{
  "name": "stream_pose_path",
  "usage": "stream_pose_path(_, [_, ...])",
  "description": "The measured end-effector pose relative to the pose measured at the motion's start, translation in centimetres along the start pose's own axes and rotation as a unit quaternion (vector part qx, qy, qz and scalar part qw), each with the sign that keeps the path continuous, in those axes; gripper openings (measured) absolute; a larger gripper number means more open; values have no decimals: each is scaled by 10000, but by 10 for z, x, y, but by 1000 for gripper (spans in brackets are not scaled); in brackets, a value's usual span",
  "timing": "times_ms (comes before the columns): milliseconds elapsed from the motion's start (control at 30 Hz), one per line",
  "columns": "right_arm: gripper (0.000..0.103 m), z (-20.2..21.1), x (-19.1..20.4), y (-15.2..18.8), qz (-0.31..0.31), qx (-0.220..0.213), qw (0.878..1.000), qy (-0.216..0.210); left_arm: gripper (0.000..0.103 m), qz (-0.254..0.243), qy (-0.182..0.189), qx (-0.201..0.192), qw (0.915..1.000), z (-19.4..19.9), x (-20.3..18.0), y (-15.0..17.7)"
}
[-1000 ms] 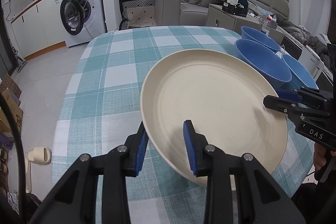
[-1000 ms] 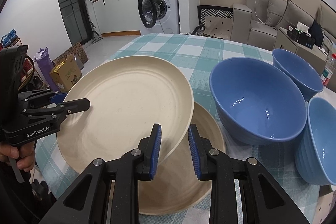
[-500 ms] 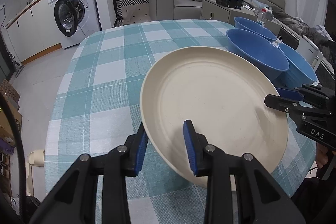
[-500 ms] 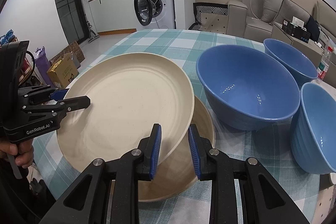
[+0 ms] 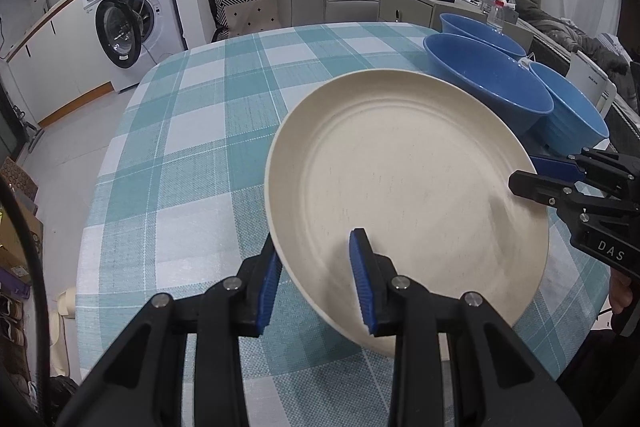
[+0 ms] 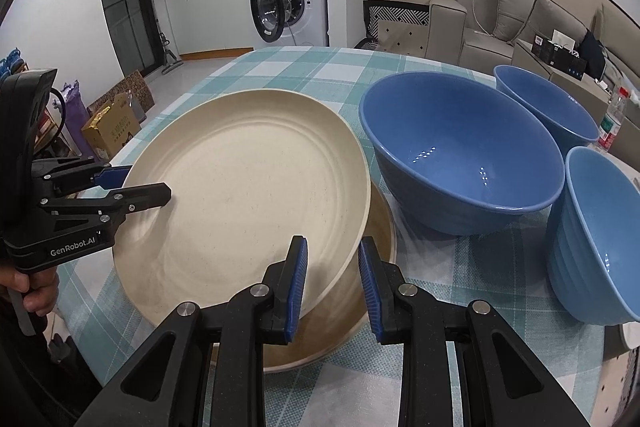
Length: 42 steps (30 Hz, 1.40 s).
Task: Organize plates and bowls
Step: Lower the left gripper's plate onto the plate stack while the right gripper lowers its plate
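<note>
Cream-coloured and round, the upper plate (image 6: 248, 187) was tilted above a second cream plate (image 6: 360, 311) that lay flat on the table. I held a gripper in each hand. My left gripper (image 5: 316, 279) had its blue pads clamped on the upper plate's near rim in the left wrist view, 1 pad under the rim and 1 inside it. My right gripper (image 6: 332, 283) was clamped on the opposite rim of the same plate, its pads close together with the rim between them. Both plates sat over the teal and white checked tablecloth (image 5: 192, 163). Just beside them stood 3 blue bowls: a wide bowl (image 6: 460, 163) nearest the plates, a ribbed bowl (image 6: 596, 239) at the right edge, and a far bowl (image 6: 544, 107) behind them. A washing machine (image 6: 288, 3) and a grey sofa (image 6: 500, 23) stood beyond the table.
</note>
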State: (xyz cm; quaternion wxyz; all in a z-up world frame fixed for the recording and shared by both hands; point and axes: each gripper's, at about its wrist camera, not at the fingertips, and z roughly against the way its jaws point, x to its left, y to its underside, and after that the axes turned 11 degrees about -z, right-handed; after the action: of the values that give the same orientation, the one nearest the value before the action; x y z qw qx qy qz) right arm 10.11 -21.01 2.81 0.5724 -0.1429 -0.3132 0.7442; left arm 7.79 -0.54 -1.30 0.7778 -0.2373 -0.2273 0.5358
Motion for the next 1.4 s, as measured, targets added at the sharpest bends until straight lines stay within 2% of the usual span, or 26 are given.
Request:
stream_pose_path(1000, [28,-12,-2,6,247,140,9981,543,35,-225,-56,96,9997,-12,-17,2])
stream_pose_path(1233, [29,-9,-3,6,301,142,9979,560,36,-282,-81,112,9995,-13,-19,2])
stream_pose_path(1400, [37,-8,-1,8,401,180,9976,534,40,-464,-218,122,9986,-14,-27,3])
